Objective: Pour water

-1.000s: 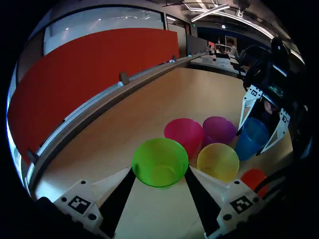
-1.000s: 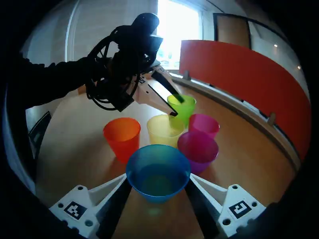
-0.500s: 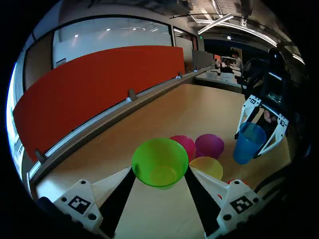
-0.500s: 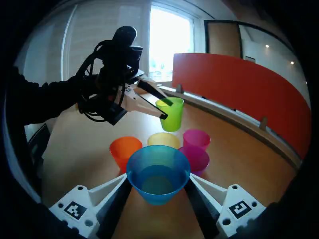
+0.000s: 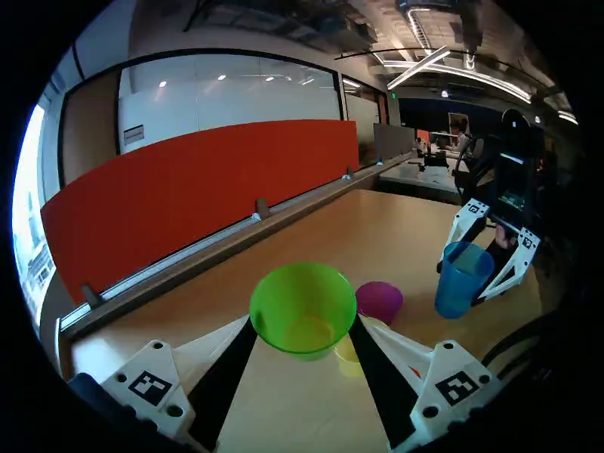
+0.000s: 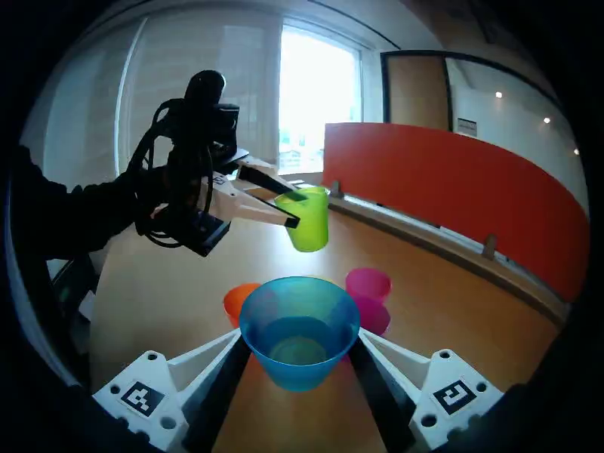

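Note:
My left gripper (image 5: 302, 326) is shut on a green cup (image 5: 303, 308), held upright well above the table. My right gripper (image 6: 300, 341) is shut on a blue cup (image 6: 300, 332) with some water in its bottom. In the left gripper view the blue cup (image 5: 462, 279) hangs at the right between the right gripper's white fingers (image 5: 456, 235). In the right gripper view the green cup (image 6: 306, 219) floats at upper centre in the left gripper (image 6: 300, 210), held by a dark-sleeved arm. The two raised cups are apart.
On the wooden table (image 6: 453, 317) stand an orange cup (image 6: 238, 299), a pink cup (image 6: 368, 284) and a purple cup (image 6: 374, 315). The left gripper view shows the purple cup (image 5: 379, 300) and a yellow cup (image 5: 346, 355). A red partition (image 5: 189, 189) borders the table's far edge.
Both grippers have lifted their cups off the table and risen steadily. The cups left on the table now look smaller and lower. Both stay shut.

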`<move>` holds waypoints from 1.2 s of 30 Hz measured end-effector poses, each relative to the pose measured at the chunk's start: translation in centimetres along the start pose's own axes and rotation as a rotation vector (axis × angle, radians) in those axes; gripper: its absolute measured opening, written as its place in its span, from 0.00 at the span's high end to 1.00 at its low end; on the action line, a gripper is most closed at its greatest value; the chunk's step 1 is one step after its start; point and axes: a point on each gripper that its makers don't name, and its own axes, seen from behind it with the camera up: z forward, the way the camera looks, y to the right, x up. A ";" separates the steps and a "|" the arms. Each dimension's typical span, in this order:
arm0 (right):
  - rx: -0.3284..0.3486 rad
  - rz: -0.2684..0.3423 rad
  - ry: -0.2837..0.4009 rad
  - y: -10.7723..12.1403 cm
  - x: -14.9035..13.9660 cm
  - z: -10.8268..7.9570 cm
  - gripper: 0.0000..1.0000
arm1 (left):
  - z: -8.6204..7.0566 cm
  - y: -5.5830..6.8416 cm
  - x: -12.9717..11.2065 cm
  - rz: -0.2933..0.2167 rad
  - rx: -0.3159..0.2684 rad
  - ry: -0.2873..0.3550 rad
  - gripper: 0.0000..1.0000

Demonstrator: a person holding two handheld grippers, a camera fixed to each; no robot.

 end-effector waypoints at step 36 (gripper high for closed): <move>-0.023 -0.029 0.050 -1.5 3.8 -3.3 0.13 | -7.5 4.5 4.0 -0.057 0.030 0.156 0.15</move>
